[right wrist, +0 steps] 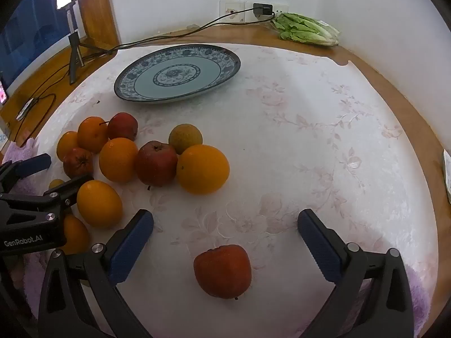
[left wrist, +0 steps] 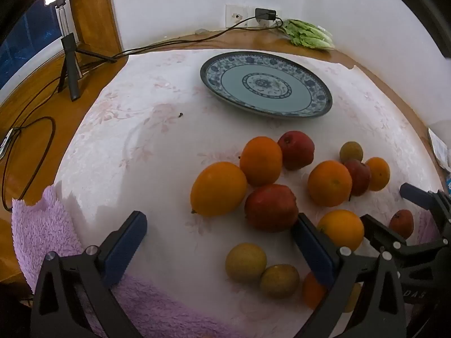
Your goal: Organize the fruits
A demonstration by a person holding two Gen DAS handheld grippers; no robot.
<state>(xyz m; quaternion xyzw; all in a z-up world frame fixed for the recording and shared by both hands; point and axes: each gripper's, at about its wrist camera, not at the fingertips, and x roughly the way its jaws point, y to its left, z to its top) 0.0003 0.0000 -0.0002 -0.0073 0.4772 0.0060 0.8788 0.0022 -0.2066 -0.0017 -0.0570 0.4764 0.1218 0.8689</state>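
Several oranges, red apples and yellow-green fruits lie loose on the white flowered cloth. A blue-patterned plate point(left wrist: 282, 95) point(right wrist: 177, 73) sits bare behind them. My left gripper point(left wrist: 220, 218) is open and holds nothing. A large orange point(left wrist: 218, 188) and a red apple point(left wrist: 270, 207) lie just past its tips. Two yellow-green fruits point(left wrist: 245, 262) rest between its fingers. My right gripper point(right wrist: 225, 219) is open too. One red apple point(right wrist: 222, 270) lies on the cloth between its fingers, untouched. Each gripper appears in the other's view: the right gripper point(left wrist: 394, 209) and the left gripper point(right wrist: 59, 173).
A bag of lettuce point(left wrist: 307, 35) point(right wrist: 307, 31) lies at the back by the wall socket and charger point(left wrist: 265, 14). A small tripod with a light point(left wrist: 69, 64) and cables stand on the wooden ledge at left. A purple towel point(left wrist: 42, 231) covers the near edge. Papers point(right wrist: 446, 174) lie far right.
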